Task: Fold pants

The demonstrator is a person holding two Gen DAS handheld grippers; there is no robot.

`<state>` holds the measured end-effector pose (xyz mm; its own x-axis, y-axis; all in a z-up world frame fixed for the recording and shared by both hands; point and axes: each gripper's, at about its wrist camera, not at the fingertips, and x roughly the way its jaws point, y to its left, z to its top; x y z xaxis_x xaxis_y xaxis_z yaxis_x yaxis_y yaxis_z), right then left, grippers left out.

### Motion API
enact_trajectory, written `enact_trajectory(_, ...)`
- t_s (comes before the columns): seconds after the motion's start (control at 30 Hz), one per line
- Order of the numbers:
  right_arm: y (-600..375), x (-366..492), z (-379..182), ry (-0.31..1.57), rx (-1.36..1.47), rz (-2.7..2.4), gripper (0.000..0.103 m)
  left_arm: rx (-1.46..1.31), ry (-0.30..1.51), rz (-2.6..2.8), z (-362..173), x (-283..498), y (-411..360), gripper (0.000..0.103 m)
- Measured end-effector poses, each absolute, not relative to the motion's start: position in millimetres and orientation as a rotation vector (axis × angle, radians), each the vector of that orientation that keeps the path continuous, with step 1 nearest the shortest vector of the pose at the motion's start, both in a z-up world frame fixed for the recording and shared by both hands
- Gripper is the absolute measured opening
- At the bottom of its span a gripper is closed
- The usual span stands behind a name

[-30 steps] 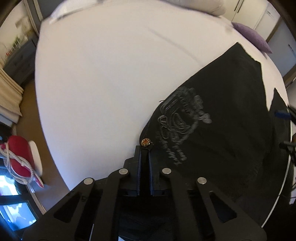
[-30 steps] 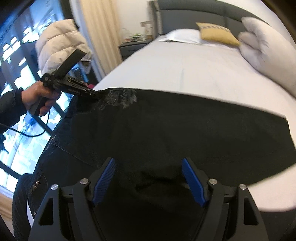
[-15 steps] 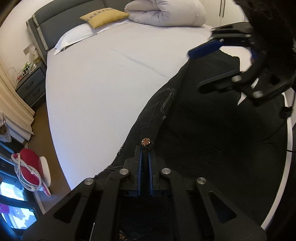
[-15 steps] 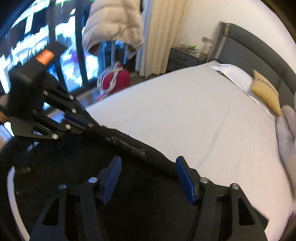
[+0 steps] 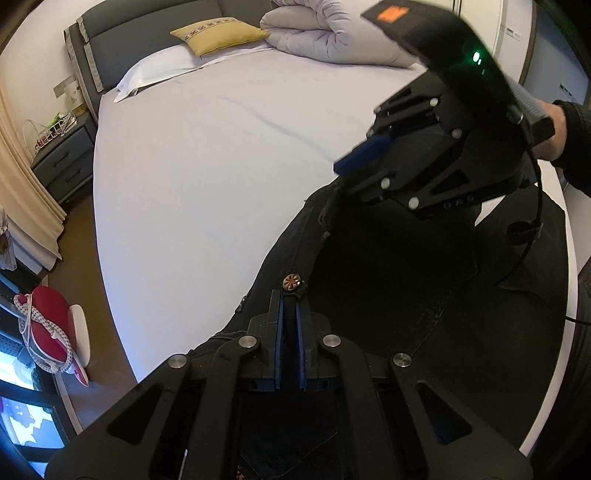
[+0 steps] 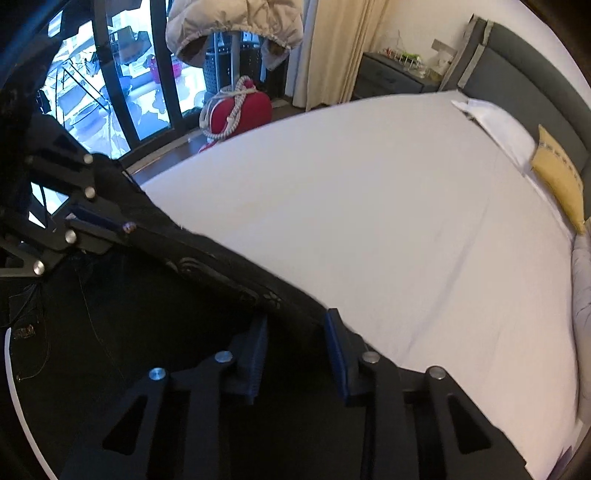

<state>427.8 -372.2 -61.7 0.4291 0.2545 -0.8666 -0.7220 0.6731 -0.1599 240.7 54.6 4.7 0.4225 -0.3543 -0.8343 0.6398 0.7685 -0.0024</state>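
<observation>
Pinching black pants (image 5: pixel 388 280) waistband beside metal button (image 5: pixel 290 283): left claw (image 5: pixel 289 325), pressed together | right claw (image 6: pixel 295 354) at 1 o'clock, spread astride waistband edge | pants draped across white bed (image 5: pixel 207 155).

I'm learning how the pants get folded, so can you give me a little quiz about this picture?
1. True or false: the left gripper is shut on the black pants.
2. What colour is the small pillow near the headboard? A) red B) yellow C) green
3. Fill in: the right gripper is ____, its fingers on either side of the pants' edge.

Key: 1 true; 2 B; 3 open.
</observation>
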Motion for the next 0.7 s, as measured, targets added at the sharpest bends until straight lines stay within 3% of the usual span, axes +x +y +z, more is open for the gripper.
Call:
enact_trajectory(0.07, -378, 427, -66, 0.962, -0.539, 0.656, 0.032, 0.338, 0.947, -0.639, -3, 242, 55, 0.004)
enact_trajectory(0.13, -382, 428, -67, 0.978, -0.505, 0.655, 0.015, 0.338, 0.947, -0.639, -5, 244, 56, 0.004)
enact_trajectory(0.23, -385, 428, -67, 1.011, -0.442, 0.643, 0.01, 0.332, 0.949, -0.642, -6, 244, 57, 0.004)
enact_trajectory(0.6, -408, 410, -81, 1.106, 0.159, 0.584, 0.007, 0.332, 0.962, -0.648, -3, 228, 62, 0.004)
enact_trajectory(0.7, -407, 394, -80, 1.081, 0.178, 0.6, 0.007, 0.342, 0.966, -0.659, 1, 216, 62, 0.004)
